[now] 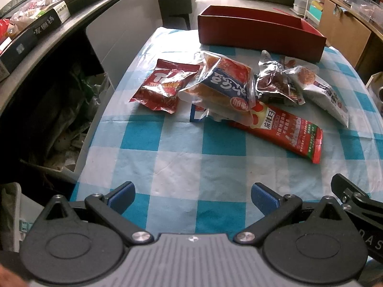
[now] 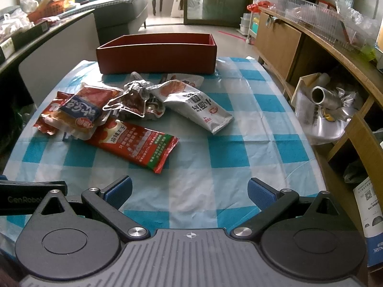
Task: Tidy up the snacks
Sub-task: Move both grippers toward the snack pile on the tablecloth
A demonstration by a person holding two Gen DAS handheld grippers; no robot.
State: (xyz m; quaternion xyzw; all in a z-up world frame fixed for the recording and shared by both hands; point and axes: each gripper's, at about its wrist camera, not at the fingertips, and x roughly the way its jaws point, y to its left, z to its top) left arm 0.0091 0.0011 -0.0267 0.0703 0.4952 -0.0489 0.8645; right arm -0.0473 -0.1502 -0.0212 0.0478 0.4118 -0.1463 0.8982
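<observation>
- Nearest the lens, the left gripper [image 1: 192, 197] and the right gripper [image 2: 189, 192]: two in all, each with blue pads, jaws spread wide with nothing between them, both hovering over the near edge of the tablecloth, well apart from the red box. "GenRobot" can be read on the left one's body in the right wrist view.
- One blue-and-white checked tablecloth [image 2: 215, 148] covers the table; a grey sofa [image 2: 124, 12] stands beyond the red box, a wooden shelf unit [image 2: 311, 47] runs to its right, and a dark counter [image 1: 47, 35] with bags and boxes to its left.
- One red box [image 2: 158, 52], open-topped, at the far edge of the cloth; its inside is not visible.
- Five snack packets lie in a cluster just in front of the red box, none inside it:
- one long red packet [image 1: 284, 131] with Chinese print, nearest the grippers;
- one clear-wrapped pastry [image 1: 222, 83] with a blue label, overlapping it;
- one white pouch [image 2: 201, 105], rightmost;
- one small red bag [image 1: 162, 86], leftmost;
- one silvery vacuum pack [image 2: 134, 102] of dark food, in the middle.
</observation>
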